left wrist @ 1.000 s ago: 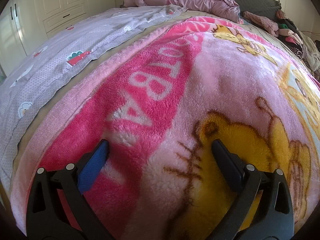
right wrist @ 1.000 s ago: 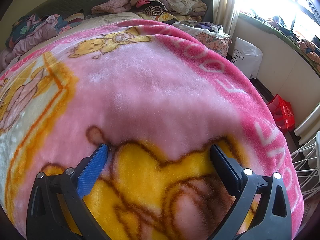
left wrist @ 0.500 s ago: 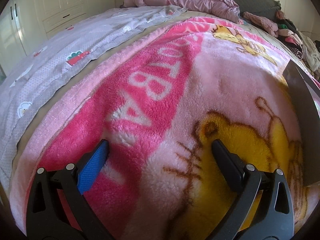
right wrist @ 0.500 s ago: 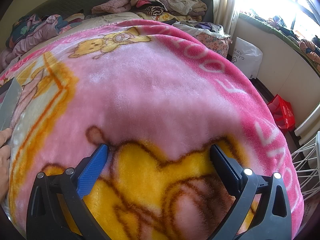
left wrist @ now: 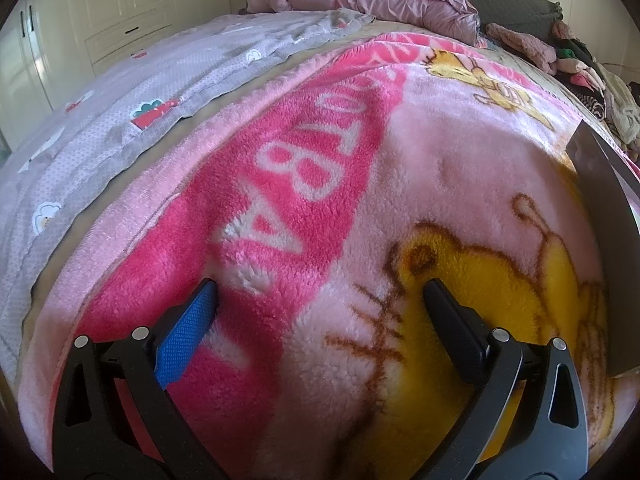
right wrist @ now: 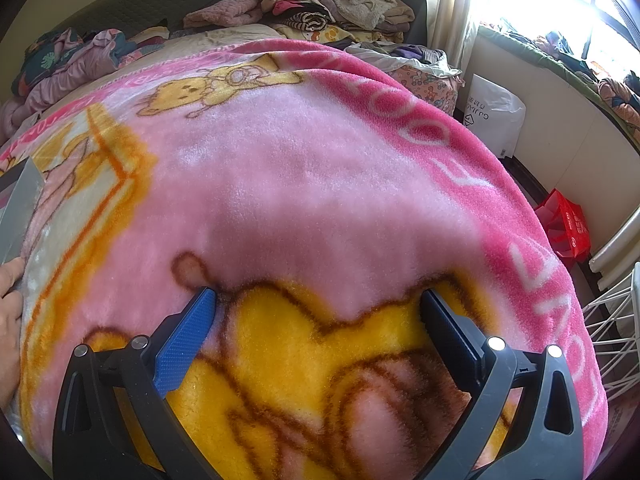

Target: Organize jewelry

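Both tools rest low on the fleece blanket (left wrist: 400, 184): the left gripper (left wrist: 320, 300) and the right gripper (right wrist: 318, 306) stand spread wide, holding nothing. Between them, at the blanket's middle, a bare hand (right wrist: 10, 312) steadies a flat grey tray or box (left wrist: 608, 248), tilted on edge; what it is stays unclear. No jewelry shows yet. Likely risk: small pieces sinking into the plush pile or sliding off the tilted panel. Beyond the blanket lie piled clothes (right wrist: 340, 0).
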